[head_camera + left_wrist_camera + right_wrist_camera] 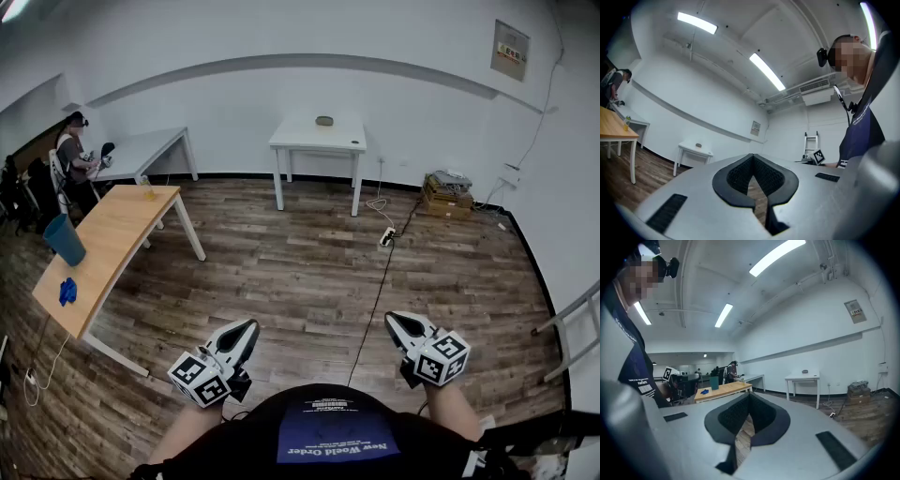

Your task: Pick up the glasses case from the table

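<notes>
Grey left tongs (752, 156), right tongs (749, 395) closed

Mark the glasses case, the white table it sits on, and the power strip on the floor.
glasses case (324, 120): head view, middle of its top.
white table (298, 137): head view, bare tabletop left of the case.
power strip (386, 237): head view, middle of its body.

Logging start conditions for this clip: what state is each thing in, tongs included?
left tongs: shut, empty.
right tongs: shut, empty.
glasses case: lying on the white table across the room, untouched.
blue bin: upright on the wooden table.
</notes>
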Motion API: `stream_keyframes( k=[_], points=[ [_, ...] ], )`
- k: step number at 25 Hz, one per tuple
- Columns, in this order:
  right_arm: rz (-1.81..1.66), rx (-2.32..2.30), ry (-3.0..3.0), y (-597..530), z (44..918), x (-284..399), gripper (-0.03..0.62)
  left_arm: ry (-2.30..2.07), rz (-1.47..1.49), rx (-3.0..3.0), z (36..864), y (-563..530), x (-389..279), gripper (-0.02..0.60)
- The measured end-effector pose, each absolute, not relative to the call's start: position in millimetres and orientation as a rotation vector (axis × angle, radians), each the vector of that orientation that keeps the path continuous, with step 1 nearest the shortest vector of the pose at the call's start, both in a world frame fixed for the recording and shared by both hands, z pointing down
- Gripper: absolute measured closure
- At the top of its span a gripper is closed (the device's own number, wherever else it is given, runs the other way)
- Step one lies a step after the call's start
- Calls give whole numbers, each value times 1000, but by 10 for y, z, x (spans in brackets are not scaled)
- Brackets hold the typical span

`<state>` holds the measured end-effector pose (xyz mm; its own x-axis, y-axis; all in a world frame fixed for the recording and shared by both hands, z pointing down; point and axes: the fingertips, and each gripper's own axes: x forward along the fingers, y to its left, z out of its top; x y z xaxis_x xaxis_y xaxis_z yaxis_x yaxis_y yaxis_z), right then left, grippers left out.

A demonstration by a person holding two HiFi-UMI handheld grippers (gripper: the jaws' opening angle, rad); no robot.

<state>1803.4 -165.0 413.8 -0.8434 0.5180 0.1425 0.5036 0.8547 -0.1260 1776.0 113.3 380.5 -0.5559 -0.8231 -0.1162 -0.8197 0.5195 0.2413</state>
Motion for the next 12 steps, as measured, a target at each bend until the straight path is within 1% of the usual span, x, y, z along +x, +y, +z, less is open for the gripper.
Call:
stream_keyframes(
  k=[12],
  points=[
    [104, -842, -2853, -1568, 4106, 17966, 593, -2733, -429, 1457, 3818, 1159, 17764, 584]
  ],
)
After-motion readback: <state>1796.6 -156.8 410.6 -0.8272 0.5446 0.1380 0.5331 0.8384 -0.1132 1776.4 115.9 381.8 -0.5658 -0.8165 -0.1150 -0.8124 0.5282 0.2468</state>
